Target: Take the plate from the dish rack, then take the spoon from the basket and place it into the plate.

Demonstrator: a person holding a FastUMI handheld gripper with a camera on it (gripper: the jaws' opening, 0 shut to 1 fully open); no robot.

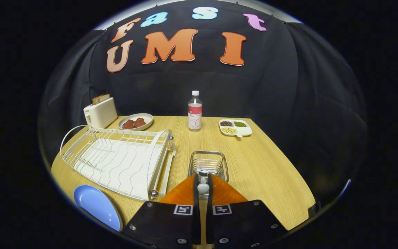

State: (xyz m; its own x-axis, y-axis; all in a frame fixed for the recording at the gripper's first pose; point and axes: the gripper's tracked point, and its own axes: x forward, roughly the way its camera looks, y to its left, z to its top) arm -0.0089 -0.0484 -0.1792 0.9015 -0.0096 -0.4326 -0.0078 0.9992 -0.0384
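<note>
My gripper (202, 177) is shut on the spoon (202, 187), whose rounded white end shows between the two fingers. The fingertips stand at the near rim of the small wire basket (219, 160), and the spoon's far part is hidden against the basket. The blue plate (97, 205) lies flat on the wooden table, to the left of the fingers and just in front of the white dish rack (116, 162). No dishes stand in the rack.
A white toaster (100, 112) with bread and a dish of brown food (135, 121) stand behind the rack. A water bottle (195, 111) and a divided tray of beans (235, 127) are beyond the basket. Bare table (264, 166) lies right of the basket.
</note>
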